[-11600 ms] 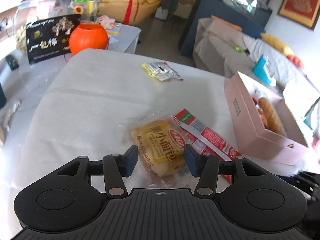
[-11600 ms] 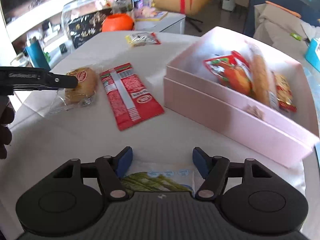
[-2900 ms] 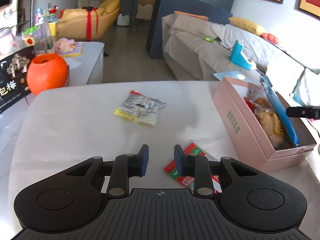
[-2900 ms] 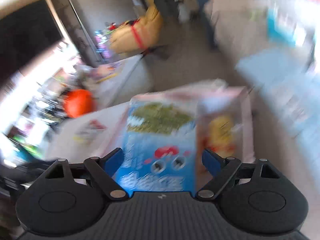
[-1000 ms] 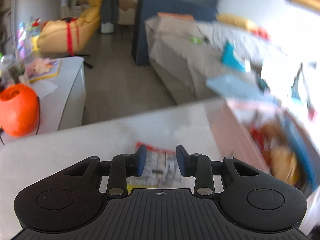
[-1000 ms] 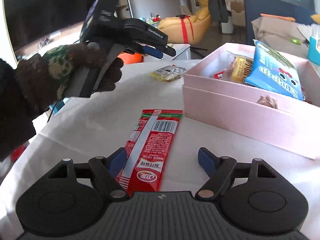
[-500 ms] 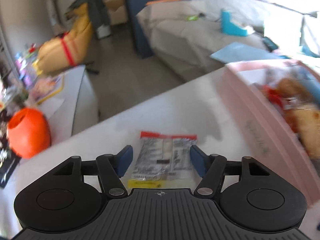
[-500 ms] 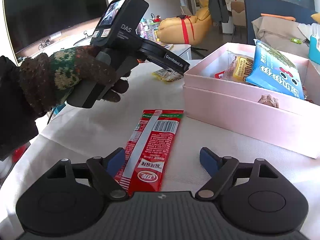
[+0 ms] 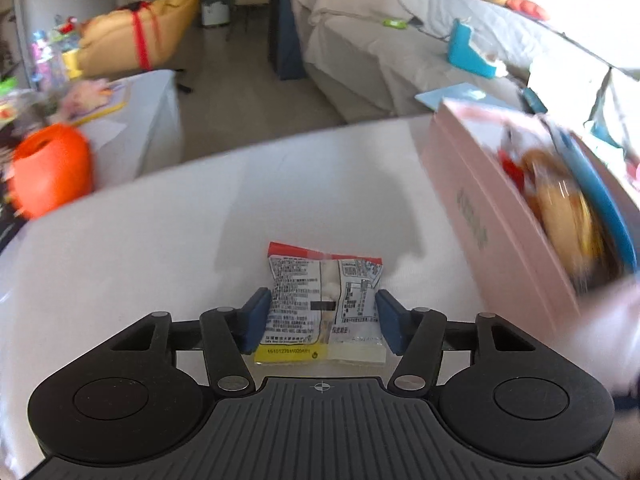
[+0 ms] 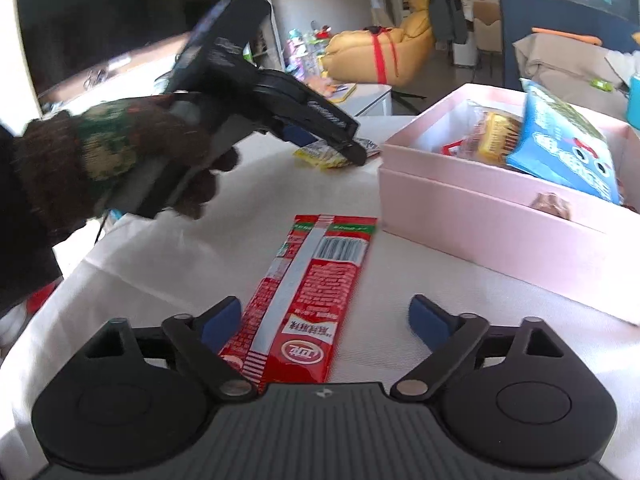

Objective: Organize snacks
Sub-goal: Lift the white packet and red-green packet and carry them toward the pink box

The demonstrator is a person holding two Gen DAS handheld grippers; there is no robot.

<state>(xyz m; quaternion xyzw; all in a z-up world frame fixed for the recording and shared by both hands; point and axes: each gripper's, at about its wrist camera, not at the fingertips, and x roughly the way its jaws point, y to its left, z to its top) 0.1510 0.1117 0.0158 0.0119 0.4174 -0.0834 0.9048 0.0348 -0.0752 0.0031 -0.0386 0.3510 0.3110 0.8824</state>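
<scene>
Two hand-held grippers work beside the pink box (image 10: 492, 220): the left hand-held gripper (image 9: 320, 322), jaws just closing, brackets the small silver packet (image 9: 323, 304) without visibly squeezing it; the right hand-held gripper (image 10: 324, 320), just widening, stands apart over the red packet (image 10: 308, 300) on the tabletop (image 9: 160, 232).

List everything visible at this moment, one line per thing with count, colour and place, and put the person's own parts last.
small snack packet: 1, silver, red and yellow, on the table between the left jaws
long snack packet: 1, red, flat on the table ahead of the right gripper
box: 1, pink, open, on the table's right side
blue snack bag: 1, blue, leaning in the box
bread packets: at least 1, yellow-brown, in the box
table: 1, white cloth
pumpkin pot: 1, orange, side table
left gripper: 1, black, jaws just closing around the small packet
right gripper: 1, black, jaws just opening
gloved hand: 1, brown-green, holding the left gripper
</scene>
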